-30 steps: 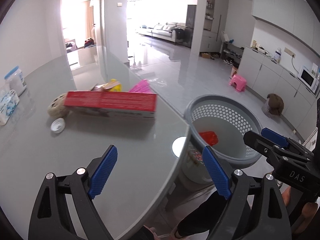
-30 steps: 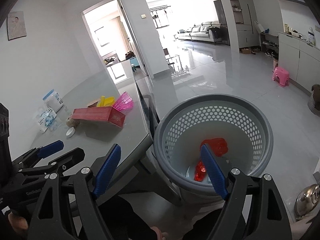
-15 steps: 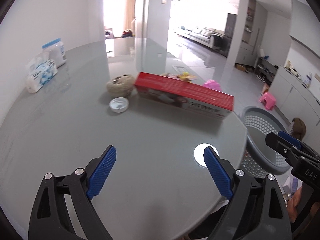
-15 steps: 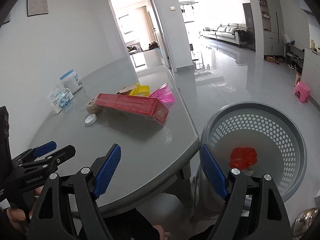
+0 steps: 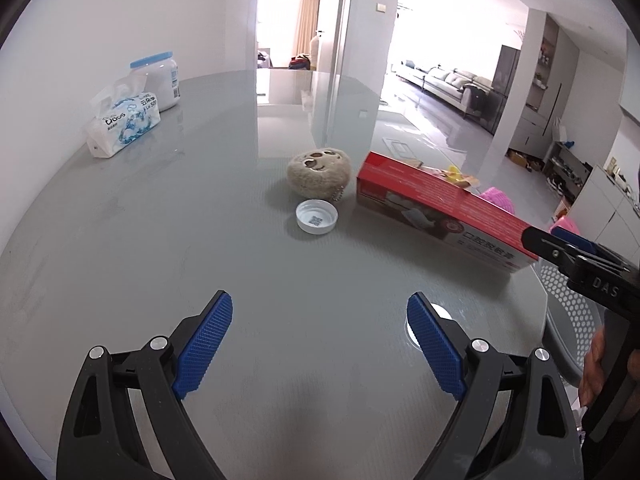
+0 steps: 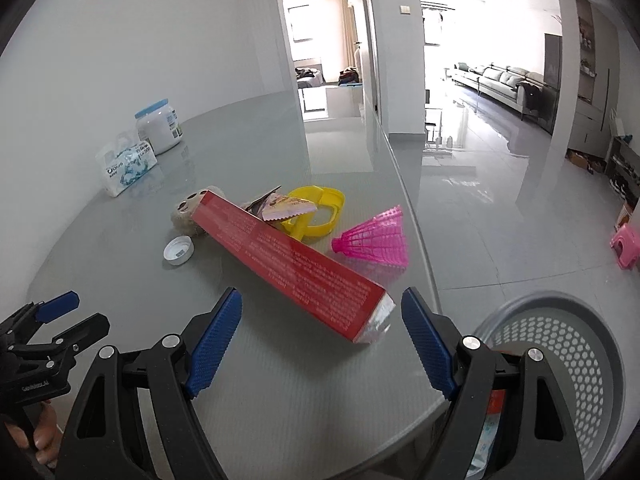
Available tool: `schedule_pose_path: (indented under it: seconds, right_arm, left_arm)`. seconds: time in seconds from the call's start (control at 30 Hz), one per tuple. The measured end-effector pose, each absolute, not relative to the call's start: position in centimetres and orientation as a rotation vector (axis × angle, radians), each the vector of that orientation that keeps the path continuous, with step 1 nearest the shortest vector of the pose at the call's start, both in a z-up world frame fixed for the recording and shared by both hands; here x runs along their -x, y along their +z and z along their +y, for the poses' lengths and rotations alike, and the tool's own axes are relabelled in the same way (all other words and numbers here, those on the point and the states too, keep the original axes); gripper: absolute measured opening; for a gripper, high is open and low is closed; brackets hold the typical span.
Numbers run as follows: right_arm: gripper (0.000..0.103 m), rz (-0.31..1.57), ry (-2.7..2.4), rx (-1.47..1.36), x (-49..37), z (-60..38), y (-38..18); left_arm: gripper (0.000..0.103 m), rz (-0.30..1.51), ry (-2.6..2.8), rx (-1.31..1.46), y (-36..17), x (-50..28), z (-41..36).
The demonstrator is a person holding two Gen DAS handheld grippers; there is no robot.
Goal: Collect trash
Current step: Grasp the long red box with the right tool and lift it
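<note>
A long red box (image 6: pixel 292 264) lies across the grey table (image 6: pixel 280 380), its near end between and just beyond the fingers of my open right gripper (image 6: pixel 322 334). Behind it sit a torn snack wrapper (image 6: pixel 286 206), a yellow plastic piece (image 6: pixel 316 216) and a pink shuttlecock (image 6: pixel 378 238). A white bottle cap (image 5: pixel 317 216) and a beige plush ball (image 5: pixel 320 172) lie left of the red box (image 5: pixel 436 210). My left gripper (image 5: pixel 320 340) hangs open over bare table, nothing between its fingers. The grey perforated basket (image 6: pixel 560 360) stands off the table's right edge.
A tissue pack (image 5: pixel 124 122) and a white jar with a blue lid (image 5: pixel 158 80) stand at the far left by the wall. The other gripper (image 5: pixel 592 268) shows at the right edge. Beyond the table: glossy floor, pink stool (image 6: pixel 626 246), sofa.
Both grippers have swung left from over the basket to over the table. The red box and cap now lie nearer and more central; the basket has slid to the right edge.
</note>
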State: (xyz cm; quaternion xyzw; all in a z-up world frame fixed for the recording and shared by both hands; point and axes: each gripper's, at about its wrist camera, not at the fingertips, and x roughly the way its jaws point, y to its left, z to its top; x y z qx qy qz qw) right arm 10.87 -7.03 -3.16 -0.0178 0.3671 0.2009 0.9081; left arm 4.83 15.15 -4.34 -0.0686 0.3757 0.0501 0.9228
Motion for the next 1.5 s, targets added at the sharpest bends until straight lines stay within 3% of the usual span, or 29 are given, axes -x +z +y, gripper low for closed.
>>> schedule_pose_path:
  seconds: [0.73, 0.97, 1.3, 1.5]
  right_arm:
    - [0.078, 0.892, 0.497, 0.329, -17.7, 0.9, -6.7]
    - [0.047, 0.882, 0.542, 0.319, -16.2, 1.5, -6.9]
    - [0.036, 0.833, 0.617, 0.189, -13.1, 0.9, -6.3]
    - [0.035, 0.805, 0.644, 0.092, -11.8, 0.3, -5.3]
  left_arm:
    - [0.087, 0.76, 0.144, 0.187, -4.7, -6.8, 16.7]
    - [0.087, 0.757, 0.149, 0.197, -4.7, -6.6, 17.0]
    - [0.087, 0.758, 0.156, 0.186, -4.7, -6.8, 17.1]
    - [0.087, 0.765, 0.161, 0.18, -5.0, -7.3, 17.6]
